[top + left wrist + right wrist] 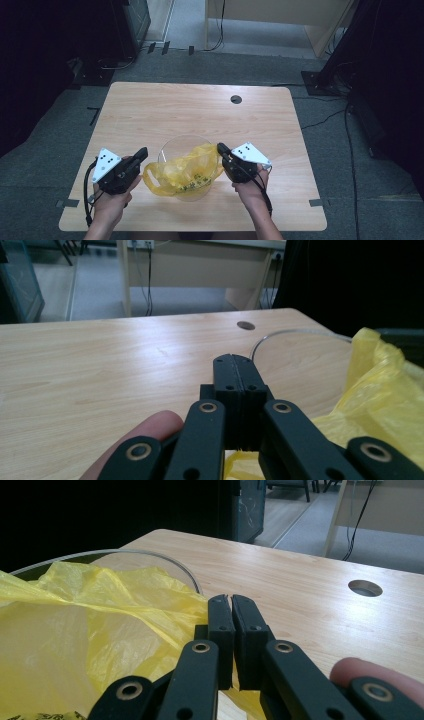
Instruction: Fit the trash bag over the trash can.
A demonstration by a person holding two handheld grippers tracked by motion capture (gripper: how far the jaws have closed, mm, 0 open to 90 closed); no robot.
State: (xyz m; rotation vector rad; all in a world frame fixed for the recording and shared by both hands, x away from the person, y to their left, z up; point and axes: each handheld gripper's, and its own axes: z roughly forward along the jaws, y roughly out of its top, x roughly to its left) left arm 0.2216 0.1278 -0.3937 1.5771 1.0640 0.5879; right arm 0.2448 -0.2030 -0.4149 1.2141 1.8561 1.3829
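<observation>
- Your left gripper (142,153) sits at the near left of the bench (200,105), jaws pressed together. In the left gripper view (234,362) the two black jaws meet flush along their tips.
- A strip of yellow plastic shows just below the base of those jaws in the left gripper view. Whether the left gripper pinches the edge of the bag cannot be told from the pictures.
- Your right gripper (221,148) sits at the near right of the bench, jaws also clenched. In the right gripper view (231,602) only a hairline slit remains between the tips.
- Yellow film lies directly beneath and to the left of the right jaws in that view. Whether a fold is caught between them cannot be told.
- The yellow plastic bag (182,170) lies between your two grippers, draped in and over a clear bowl (172,142). Its left edge reaches the left gripper; its right corner rises to the right gripper's tip.
- From the left gripper the bag (385,390) is to the right and close by, with the bowl rim (295,332) just ahead of it.
- From the right gripper the bag (75,625) is to the left, with the bowl rim (135,553) curving behind it.
- A round hole (236,99) in the bench lies well ahead of both grippers.
- Dark print marks the bag's lower front.
</observation>
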